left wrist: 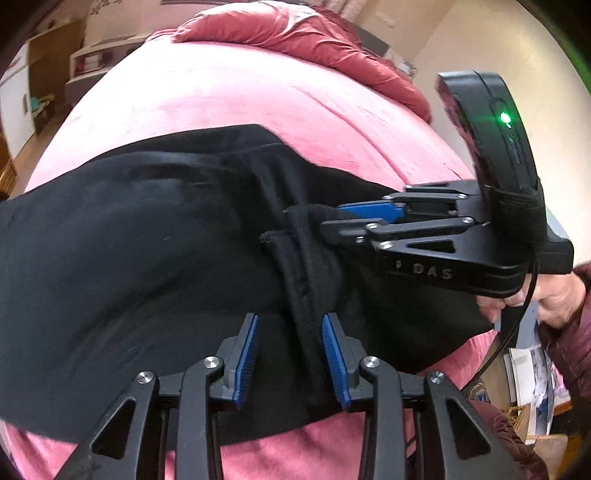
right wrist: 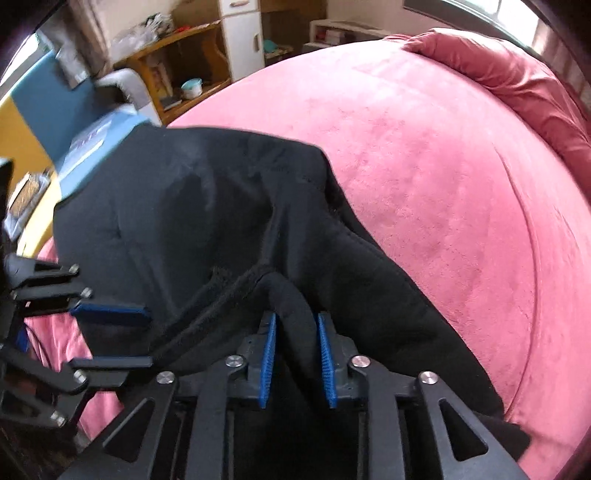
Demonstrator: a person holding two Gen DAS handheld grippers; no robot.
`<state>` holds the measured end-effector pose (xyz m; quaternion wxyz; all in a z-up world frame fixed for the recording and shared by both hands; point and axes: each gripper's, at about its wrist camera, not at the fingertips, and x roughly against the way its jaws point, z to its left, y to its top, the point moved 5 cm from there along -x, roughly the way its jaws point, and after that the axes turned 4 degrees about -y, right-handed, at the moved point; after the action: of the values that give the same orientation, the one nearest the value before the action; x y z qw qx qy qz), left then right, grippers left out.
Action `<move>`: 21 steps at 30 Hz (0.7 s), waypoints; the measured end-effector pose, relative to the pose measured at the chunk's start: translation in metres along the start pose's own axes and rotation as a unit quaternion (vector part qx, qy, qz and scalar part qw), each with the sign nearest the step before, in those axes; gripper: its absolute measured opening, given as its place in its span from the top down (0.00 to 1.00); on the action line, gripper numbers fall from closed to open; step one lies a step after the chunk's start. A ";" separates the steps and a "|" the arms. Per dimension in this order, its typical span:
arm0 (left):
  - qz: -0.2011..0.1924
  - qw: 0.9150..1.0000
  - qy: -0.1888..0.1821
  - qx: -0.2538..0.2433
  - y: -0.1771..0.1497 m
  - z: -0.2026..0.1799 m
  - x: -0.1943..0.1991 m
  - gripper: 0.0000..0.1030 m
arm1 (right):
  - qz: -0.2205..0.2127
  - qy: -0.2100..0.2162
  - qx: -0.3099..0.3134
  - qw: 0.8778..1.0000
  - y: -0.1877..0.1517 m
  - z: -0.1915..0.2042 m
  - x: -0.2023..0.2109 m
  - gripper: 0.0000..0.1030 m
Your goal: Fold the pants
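Observation:
Black pants (left wrist: 129,240) lie across a pink bed cover (left wrist: 221,92); they also show in the right wrist view (right wrist: 184,221). My left gripper (left wrist: 290,321) is open, its blue pads either side of a bunched fabric hem but apart from it. My right gripper (right wrist: 297,321) has its blue pads around a fold of the pants, pressed on the cloth. In the left wrist view the right gripper (left wrist: 332,218) comes in from the right and bites the hem. In the right wrist view the left gripper (right wrist: 147,334) stands open at the left.
A dark red duvet (left wrist: 295,33) is heaped at the far end of the bed. Wooden shelves (right wrist: 177,74) and a white cabinet (right wrist: 240,33) stand beyond the bed. A hand in a maroon sleeve (left wrist: 554,295) holds the right gripper.

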<state>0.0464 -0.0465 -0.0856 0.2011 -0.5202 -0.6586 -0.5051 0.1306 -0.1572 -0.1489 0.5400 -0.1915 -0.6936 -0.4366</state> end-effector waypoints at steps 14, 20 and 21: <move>-0.055 0.988 0.097 0.107 -0.017 0.091 0.081 0.26 | -0.055 -0.023 -0.075 0.995 -0.043 0.034 0.060 0.28; -0.111 0.976 0.129 0.132 -0.024 0.118 0.125 0.26 | -0.064 -0.081 -0.155 0.982 -0.079 0.040 0.061 0.23; -0.125 0.973 0.135 0.141 -0.026 0.126 0.139 0.26 | -0.067 -0.085 -0.165 0.980 -0.083 0.038 0.061 0.23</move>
<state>0.0035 0.1320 -0.0397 0.2946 -0.3267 -0.7497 -0.4944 0.0264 -0.1840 -0.1279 0.4092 -0.2673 -0.6670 -0.5623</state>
